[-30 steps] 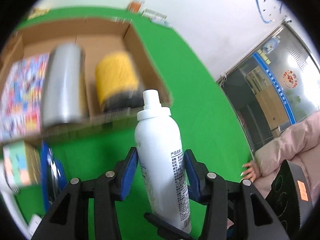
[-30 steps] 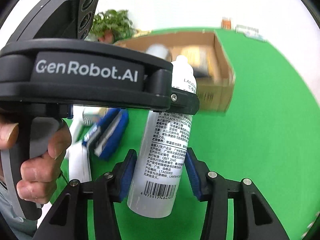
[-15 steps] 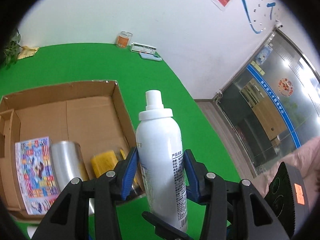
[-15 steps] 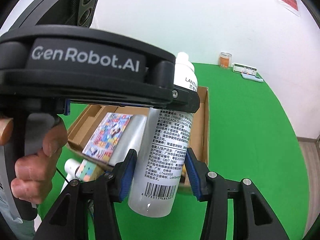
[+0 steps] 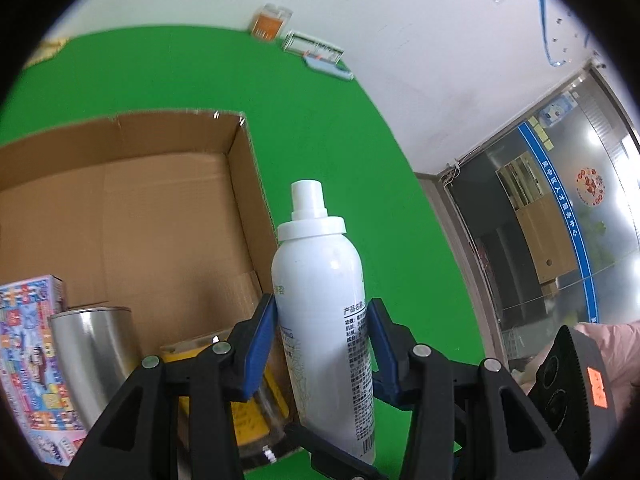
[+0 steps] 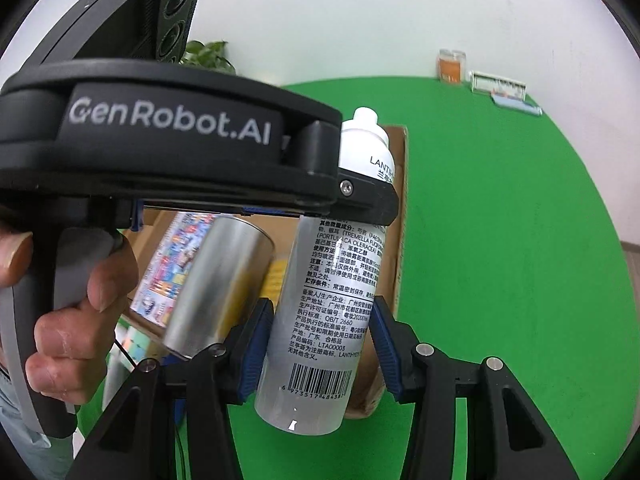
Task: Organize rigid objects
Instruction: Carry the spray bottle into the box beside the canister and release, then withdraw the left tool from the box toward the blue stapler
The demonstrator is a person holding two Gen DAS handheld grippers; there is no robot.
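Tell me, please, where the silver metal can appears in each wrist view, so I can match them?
Left wrist: silver metal can at lower left, in the cardboard box.
Right wrist: the can left of centre, beside the white bottle.
Shared landmark: orange jar by the wall.

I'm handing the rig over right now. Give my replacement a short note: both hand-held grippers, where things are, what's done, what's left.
Left hand-held gripper and right hand-held gripper are both shut on the same white spray bottle, held above the cardboard box's right wall.
Already in the box: silver can, colourful box, yellow item.
Left: lower the bottle into the box's bare floor, release both.
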